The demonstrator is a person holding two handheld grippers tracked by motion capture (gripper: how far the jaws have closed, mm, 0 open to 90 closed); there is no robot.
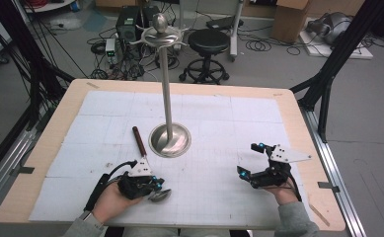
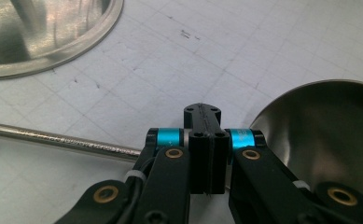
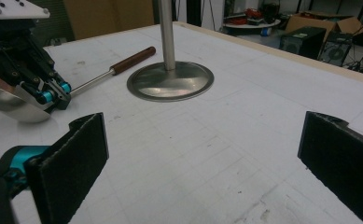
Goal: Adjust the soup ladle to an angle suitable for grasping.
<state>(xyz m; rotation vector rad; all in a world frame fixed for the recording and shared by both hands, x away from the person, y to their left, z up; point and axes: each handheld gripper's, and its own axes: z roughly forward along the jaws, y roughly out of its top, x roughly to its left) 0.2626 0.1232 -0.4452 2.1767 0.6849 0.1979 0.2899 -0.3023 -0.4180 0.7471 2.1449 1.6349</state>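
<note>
The left gripper [image 1: 147, 183] is clenched on the ladle [image 1: 145, 163], lying flat on the table just before the stand [image 1: 169, 138] — unlifted, unhung; the right gripper [image 1: 251, 163] waits released, 1 grasp done.

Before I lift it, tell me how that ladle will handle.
The ladle looks rigid: metal shaft, wooden grip. It is probably bowl-heavy, so held at the neck by the left hand-held gripper it may tilt. The polished steel could slip between the pads.
</note>
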